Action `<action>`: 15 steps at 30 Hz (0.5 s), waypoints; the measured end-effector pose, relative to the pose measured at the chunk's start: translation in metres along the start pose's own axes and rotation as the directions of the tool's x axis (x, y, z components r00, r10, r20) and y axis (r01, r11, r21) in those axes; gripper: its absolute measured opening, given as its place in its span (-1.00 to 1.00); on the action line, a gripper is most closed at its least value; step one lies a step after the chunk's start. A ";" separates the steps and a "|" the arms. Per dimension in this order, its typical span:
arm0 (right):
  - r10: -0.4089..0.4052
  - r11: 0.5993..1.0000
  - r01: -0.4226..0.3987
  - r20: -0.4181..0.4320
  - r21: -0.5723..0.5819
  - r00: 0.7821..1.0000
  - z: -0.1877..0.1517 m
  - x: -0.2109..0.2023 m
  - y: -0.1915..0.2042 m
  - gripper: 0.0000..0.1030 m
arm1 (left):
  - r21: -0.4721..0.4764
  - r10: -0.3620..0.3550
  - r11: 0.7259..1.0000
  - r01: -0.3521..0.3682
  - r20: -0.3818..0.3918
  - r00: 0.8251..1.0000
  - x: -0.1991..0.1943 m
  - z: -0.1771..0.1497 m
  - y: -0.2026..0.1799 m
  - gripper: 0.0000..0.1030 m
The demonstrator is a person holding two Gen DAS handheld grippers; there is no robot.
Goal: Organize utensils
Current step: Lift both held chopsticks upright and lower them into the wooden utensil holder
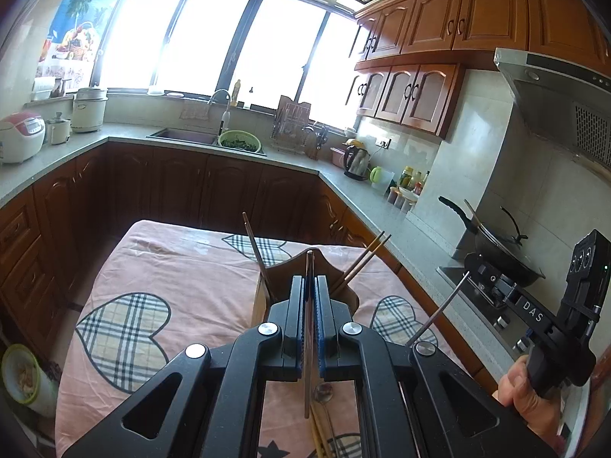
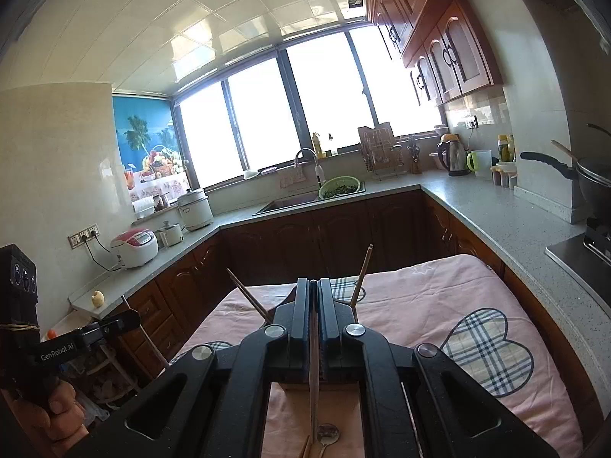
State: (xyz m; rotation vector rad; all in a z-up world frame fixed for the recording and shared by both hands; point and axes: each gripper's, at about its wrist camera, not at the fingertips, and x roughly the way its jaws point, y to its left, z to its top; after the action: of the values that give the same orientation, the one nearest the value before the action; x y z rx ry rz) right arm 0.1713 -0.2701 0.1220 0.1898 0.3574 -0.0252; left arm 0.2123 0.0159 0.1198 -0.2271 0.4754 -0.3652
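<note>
On the pink-clothed table (image 1: 160, 267), chopsticks (image 1: 362, 257) are already stood in the wooden holder (image 1: 275, 278); each closed gripper (image 1: 310, 286) (image 2: 314, 297) clamps a thin utensil, probably a chopstick; a spoon (image 2: 327, 434) is left.

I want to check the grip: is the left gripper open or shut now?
Shut. The left gripper has its blue pads pressed on a thin utensil handle that stands upright between them.
</note>
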 end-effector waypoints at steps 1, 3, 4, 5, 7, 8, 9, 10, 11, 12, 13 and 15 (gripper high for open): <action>0.000 1.000 0.000 0.006 -0.002 1.000 0.003 0.002 0.000 -0.93 | 0.003 -0.002 1.000 0.002 0.004 1.000 0.003 0.002 0.000 -0.94; -0.001 1.000 0.001 0.017 -0.005 1.000 0.010 0.007 0.000 -0.93 | 0.009 -0.004 1.000 0.004 0.011 1.000 0.010 0.006 0.000 -0.94; 0.000 1.000 0.000 0.023 -0.005 1.000 0.012 0.009 0.000 -0.93 | 0.013 -0.003 1.000 0.003 0.014 1.000 0.013 0.008 0.000 -0.94; 0.001 1.000 -0.001 0.028 -0.005 1.000 0.015 0.012 0.000 -0.93 | 0.015 -0.003 1.000 0.002 0.019 1.000 0.016 0.011 0.000 -0.94; 0.002 1.000 -0.001 0.040 -0.005 0.999 0.021 0.016 -0.001 -0.93 | 0.017 -0.001 1.000 0.000 0.031 1.000 0.024 0.017 0.001 -0.94; 0.001 1.000 -0.001 0.047 -0.005 0.999 0.024 0.019 -0.001 -0.93 | 0.018 0.001 1.000 -0.002 0.036 0.999 0.027 0.020 0.002 -0.94; 0.002 1.000 -0.001 0.054 -0.004 0.999 0.027 0.021 -0.001 -0.93 | 0.018 0.003 1.000 -0.003 0.043 0.999 0.031 0.023 0.003 -0.94; 0.001 1.000 -0.001 0.060 -0.004 0.998 0.029 0.023 -0.002 -0.93 | 0.019 0.005 1.000 -0.006 0.050 0.999 0.034 0.027 0.001 -0.94; 0.000 1.000 0.001 0.067 -0.005 0.998 0.032 0.026 -0.002 -0.93 | 0.020 0.007 1.000 -0.008 0.057 0.998 0.038 0.030 0.002 -0.94; -0.003 1.000 0.003 0.074 -0.006 0.997 0.035 0.028 -0.003 -0.93 | 0.019 0.008 1.000 -0.010 0.065 0.998 0.042 0.033 0.003 -0.94; -0.004 1.000 0.005 0.080 -0.007 0.997 0.038 0.031 -0.003 -0.93 | 0.018 0.008 1.000 -0.009 0.073 0.997 0.045 0.036 0.004 -0.94; -0.009 1.000 0.009 0.089 -0.007 0.996 0.044 0.037 -0.005 -0.93 | 0.019 0.011 1.000 -0.013 0.094 0.996 0.052 0.042 0.004 -0.94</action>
State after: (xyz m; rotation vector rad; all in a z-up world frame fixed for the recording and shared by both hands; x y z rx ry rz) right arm 0.2211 -0.2824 0.1482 0.1789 0.2694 -0.0410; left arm 0.2767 0.0049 0.1338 -0.2209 0.3804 -0.3456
